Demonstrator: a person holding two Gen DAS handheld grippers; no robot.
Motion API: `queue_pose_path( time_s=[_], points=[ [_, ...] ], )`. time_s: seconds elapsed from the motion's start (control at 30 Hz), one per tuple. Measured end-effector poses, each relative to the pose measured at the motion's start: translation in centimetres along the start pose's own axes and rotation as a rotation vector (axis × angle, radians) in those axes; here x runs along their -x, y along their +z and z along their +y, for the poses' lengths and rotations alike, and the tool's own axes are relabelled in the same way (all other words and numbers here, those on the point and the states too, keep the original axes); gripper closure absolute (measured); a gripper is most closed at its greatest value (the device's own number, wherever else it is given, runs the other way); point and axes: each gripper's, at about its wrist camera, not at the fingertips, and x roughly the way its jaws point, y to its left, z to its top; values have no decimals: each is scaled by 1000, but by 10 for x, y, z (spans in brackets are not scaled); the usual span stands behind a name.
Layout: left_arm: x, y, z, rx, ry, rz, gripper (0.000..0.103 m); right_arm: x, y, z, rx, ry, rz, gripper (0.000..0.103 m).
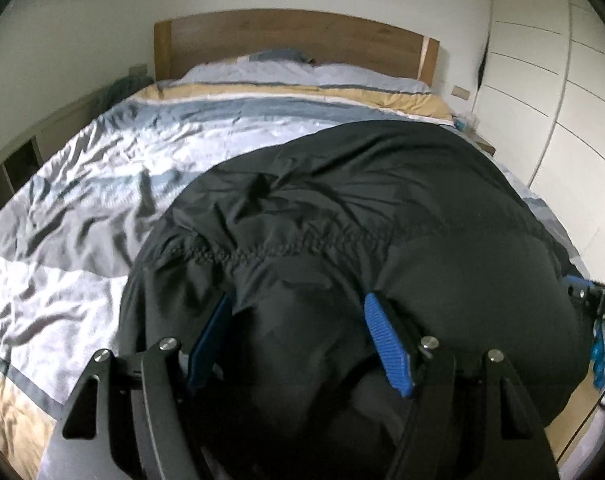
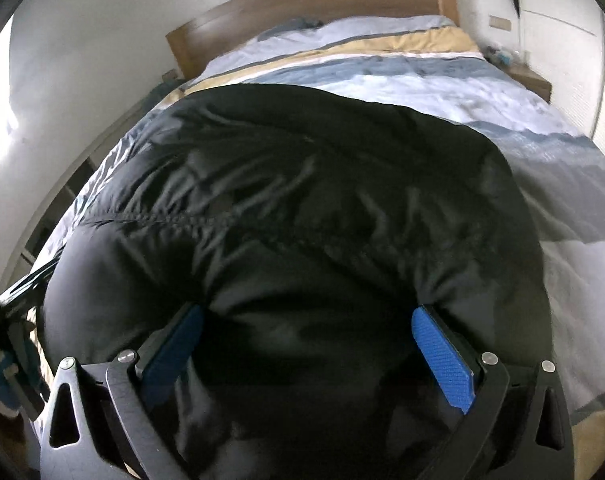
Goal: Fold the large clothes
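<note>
Black puffy jacket (image 1: 342,208) at bed (image 1: 82,200) foot edge: soft, light, slippery. Left tool (image 1: 298,340) and right tool (image 2: 306,344) each clamp a thick bunch; the hem seam gives firmer hold.

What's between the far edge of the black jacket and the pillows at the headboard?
Only bedding: the striped duvet runs bare from the black jacket to the pillows by the headboard. Both wrist views show it.

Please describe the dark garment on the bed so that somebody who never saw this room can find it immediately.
Start from the bed with the wooden headboard and the striped blue, grey and tan cover. At the near end lies a large puffy black jacket. It is the only black thing on the pale bedding, with one gathered seam across it.
</note>
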Motion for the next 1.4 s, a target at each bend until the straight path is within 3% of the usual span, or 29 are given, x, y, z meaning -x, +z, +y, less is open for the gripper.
queue_pose_path(
  time_s=[0.23, 0.6, 0.73, 0.87, 1.0, 1.13, 1.4],
  points=[
    [21, -6, -7, -72, 15, -37, 36, 22, -10, -14, -28, -33, -17, 0],
    [38, -5, 7, -62, 25, -42, 35, 68, -15, -71, -142, -77, -88, 0],
    [41, 0, 33, 5, -3, -40, 22, 72, -18, -91, -209, -46, -76, 0],
    [27, 2, 93, 199, -123, 27, 21, 63, -25, -112, -277, 1, -35, 0],
    [-5, -7, 139, 313, -187, 130, 21, 45, -31, -134, -360, 73, 9, 0],
    [-35, -17, 154, 372, -318, 228, 21, 19, -38, -150, -443, 179, 50, 0],
    [-82, -32, 178, 578, -625, 298, 21, -41, -51, -157, -532, 350, 158, 0]
  ],
)
